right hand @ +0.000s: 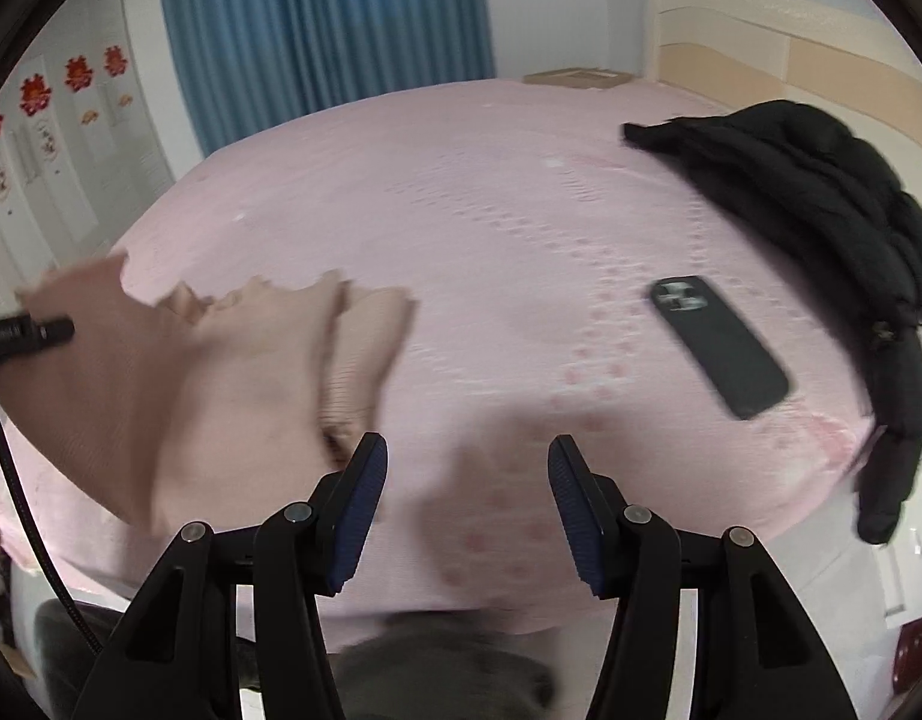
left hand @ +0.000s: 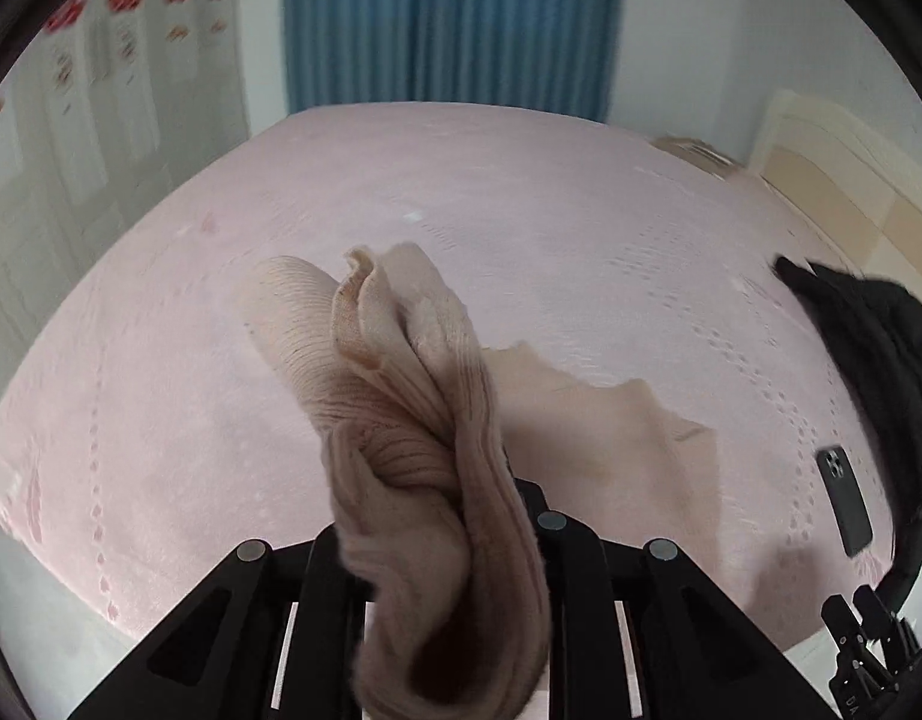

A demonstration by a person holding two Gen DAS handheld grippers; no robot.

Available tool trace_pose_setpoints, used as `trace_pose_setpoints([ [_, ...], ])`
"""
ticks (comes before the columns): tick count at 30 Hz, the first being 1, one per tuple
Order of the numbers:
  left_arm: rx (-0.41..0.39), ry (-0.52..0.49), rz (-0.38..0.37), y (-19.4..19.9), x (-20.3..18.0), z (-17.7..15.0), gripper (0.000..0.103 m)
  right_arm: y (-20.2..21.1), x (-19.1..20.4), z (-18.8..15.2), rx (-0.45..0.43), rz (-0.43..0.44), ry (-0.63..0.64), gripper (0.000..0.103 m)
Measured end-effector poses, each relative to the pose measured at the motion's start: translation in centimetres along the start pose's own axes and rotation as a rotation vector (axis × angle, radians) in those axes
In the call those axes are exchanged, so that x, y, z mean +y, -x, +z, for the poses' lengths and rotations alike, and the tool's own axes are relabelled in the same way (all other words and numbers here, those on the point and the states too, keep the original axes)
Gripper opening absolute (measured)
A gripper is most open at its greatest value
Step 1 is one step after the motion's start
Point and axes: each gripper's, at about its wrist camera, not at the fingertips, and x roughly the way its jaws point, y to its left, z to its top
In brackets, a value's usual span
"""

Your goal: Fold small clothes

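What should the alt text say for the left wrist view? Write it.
The left hand-held gripper is shut on a bunched beige ribbed garment, lifted above a pink bedspread. A black jacket and a dark phone lie at right; blue curtains hang behind.

1. Bed (right hand: 461,192) under a pale pink cover with rows of small darker pink marks.
2. Beige ribbed garment (right hand: 233,372) spread on the near left part, one end lifted off the cover.
3. Dark phone (right hand: 718,345) face down toward the right, apart from the garment.
4. Black jacket (right hand: 820,192) heaped at the right edge, hanging over the side.
5. Cardboard box (right hand: 574,77) at the far edge; whether on the bed or behind it, unclear.
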Motion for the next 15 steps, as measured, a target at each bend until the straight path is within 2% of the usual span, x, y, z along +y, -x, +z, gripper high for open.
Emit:
trace_pose_setpoints([
  [4, 0.035, -0.155, -0.025, -0.4, -8.2, -0.9, 0.018, 1.0, -3.1, -0.4, -0.001, -0.048, -0.024, 0.055],
  [7, 0.129, -0.211, -0.129, -2.8, -12.5, -3.6, 0.021, 1.5, -5.2, -0.9, 0.007, -0.063, -0.059, 0.055],
  [10, 0.232, -0.209, -0.205, -5.0, -13.8, -5.6, 0.028, 1.7, -6.5, -1.6, 0.016, -0.075, -0.067, 0.055],
  [12, 0.215, -0.197, -0.234, -4.8, -13.0, -6.0, 0.031, 1.5, -6.5, -1.9, 0.021, -0.065, -0.062, 0.055],
  [15, 0.182, -0.133, -0.352, -3.3, -9.8, -5.3, 0.040, 1.1, -5.9, -2.0, 0.022, -0.029, -0.052, 0.055],
])
